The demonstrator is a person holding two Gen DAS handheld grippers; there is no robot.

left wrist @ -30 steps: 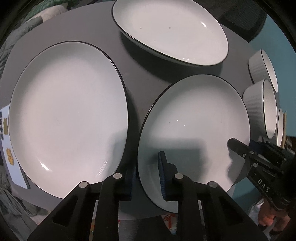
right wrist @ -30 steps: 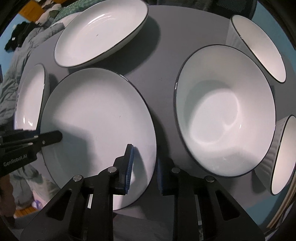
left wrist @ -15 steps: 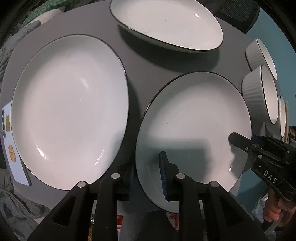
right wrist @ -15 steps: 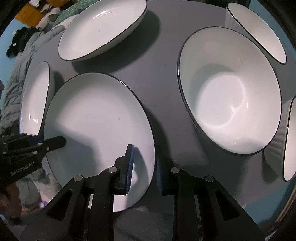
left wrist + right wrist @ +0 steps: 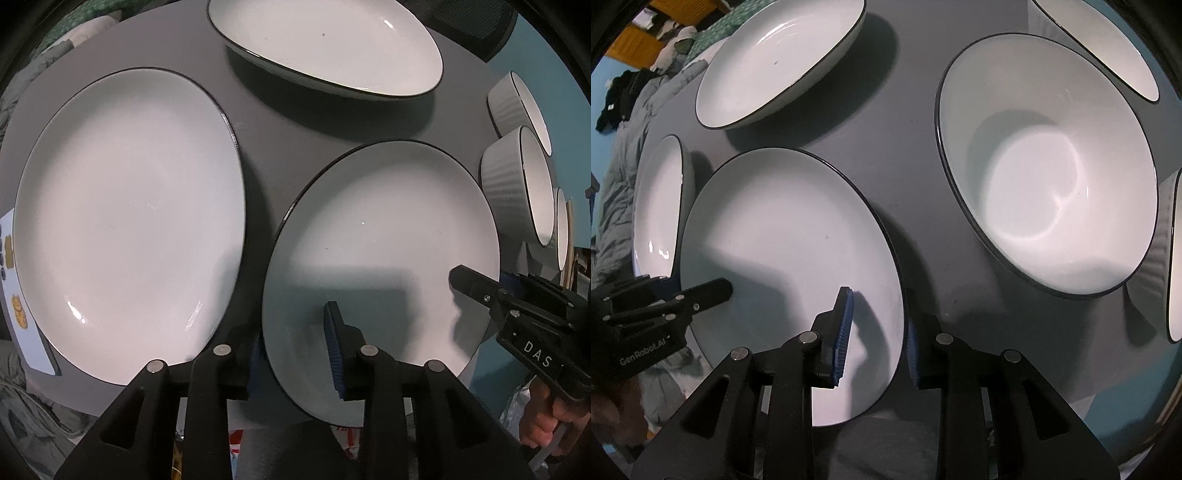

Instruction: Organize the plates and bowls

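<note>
Both the left gripper (image 5: 295,347) and right gripper (image 5: 875,332) straddle one plate's (image 5: 384,236) rim at the bench's (image 5: 295,110) near edge, not visibly clamped; nothing is stacked yet.

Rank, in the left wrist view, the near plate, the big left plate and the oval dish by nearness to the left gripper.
1. Near plate, its rim between the left gripper fingers.
2. Big left plate, just left.
3. Oval dish, far side.

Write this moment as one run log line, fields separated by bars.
step: gripping near plate | left gripper: straddles its left rim | right gripper: straddles its right rim | lift: cannot tell
</note>
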